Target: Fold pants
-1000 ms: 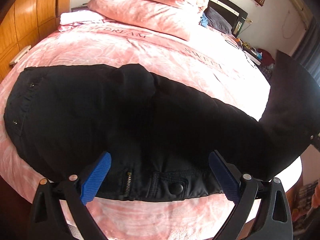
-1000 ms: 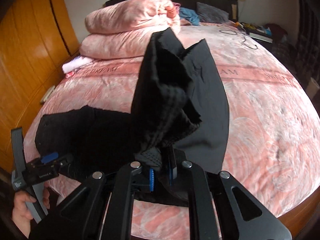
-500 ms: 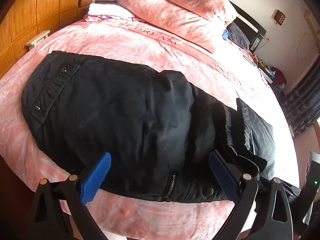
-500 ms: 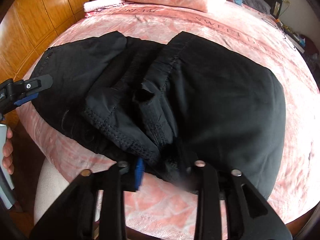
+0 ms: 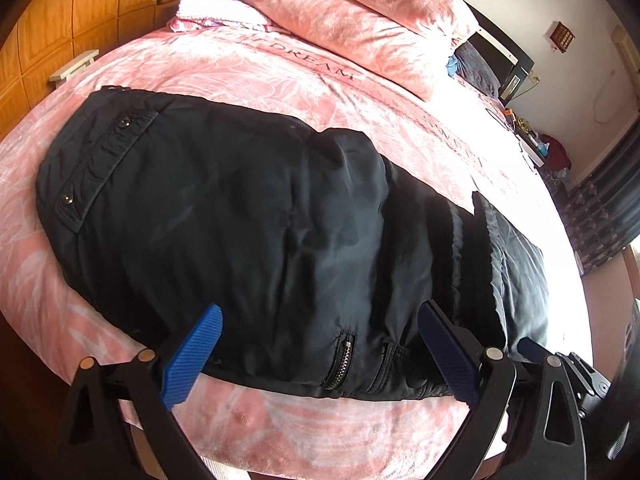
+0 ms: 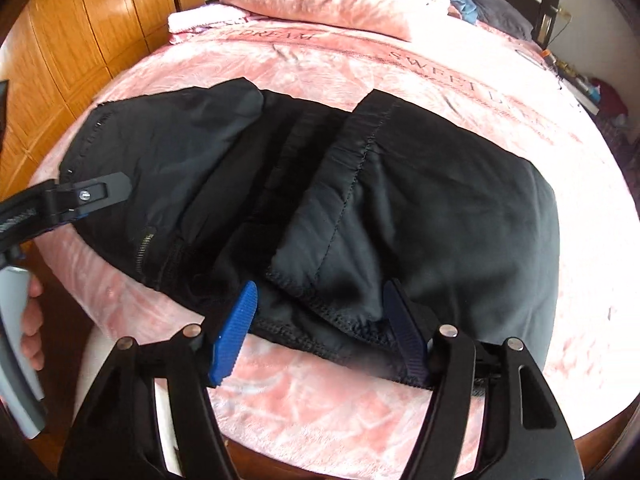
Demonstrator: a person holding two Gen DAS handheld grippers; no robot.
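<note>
Two open grippers are hovering at the near edge of a pink bed (image 6: 400,64), and most of its near half is lying under black pants (image 5: 248,216), already doubled over with the hem (image 6: 352,168) resting across the seat. Judging by this, one fold is lying finished and another is waiting; the next move is probably calling for a fresh pinch at one end, carrying it over without dragging the layers askew. The left gripper (image 5: 320,344) is sitting spread wide over the waistband by the zipper (image 5: 340,364), gripping nothing. The right gripper (image 6: 320,320) is likewise spread, its jaws flanking the hem corner. Pink pillows (image 5: 360,28) and wooden wardrobe doors (image 6: 92,28) are standing behind.
</note>
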